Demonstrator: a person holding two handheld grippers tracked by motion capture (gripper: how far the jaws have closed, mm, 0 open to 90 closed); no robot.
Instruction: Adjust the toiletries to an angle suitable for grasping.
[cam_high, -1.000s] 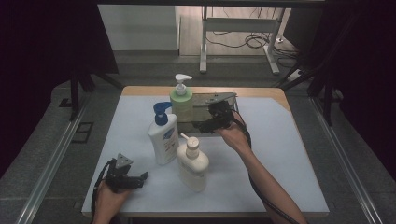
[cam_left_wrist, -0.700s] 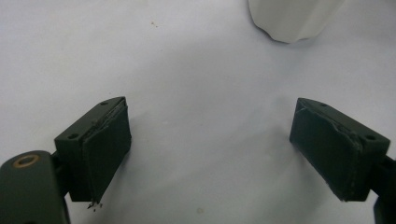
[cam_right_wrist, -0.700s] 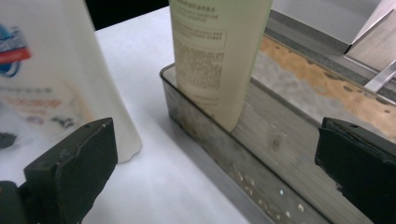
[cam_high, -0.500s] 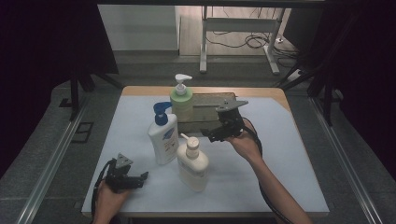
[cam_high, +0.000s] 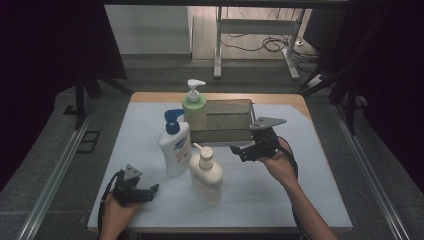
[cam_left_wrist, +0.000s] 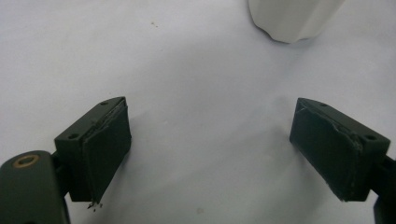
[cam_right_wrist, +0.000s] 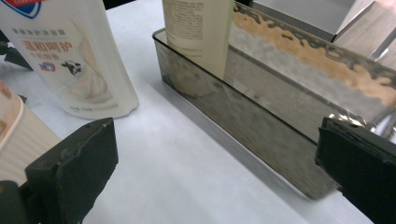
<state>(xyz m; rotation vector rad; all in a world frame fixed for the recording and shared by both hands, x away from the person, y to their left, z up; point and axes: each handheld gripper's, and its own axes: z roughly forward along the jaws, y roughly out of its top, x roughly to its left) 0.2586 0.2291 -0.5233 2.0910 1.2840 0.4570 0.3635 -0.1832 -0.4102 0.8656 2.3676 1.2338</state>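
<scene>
A white desk (cam_high: 310, 190) stands in a dim room with cables on the floor behind it. A metal tray (cam_high: 227, 120) sits toward the back, with a green pump bottle (cam_high: 194, 107) standing in its left end. In front stand a white bottle with a blue pump (cam_high: 174, 145) and a cream pump bottle (cam_high: 206, 175), close together. The right gripper (cam_high: 240, 151) hovers just before the tray, jaws wide apart and empty. The left gripper (cam_high: 150, 191) rests low near the front edge, jaws also spread, the cream bottle's base just ahead.
</scene>
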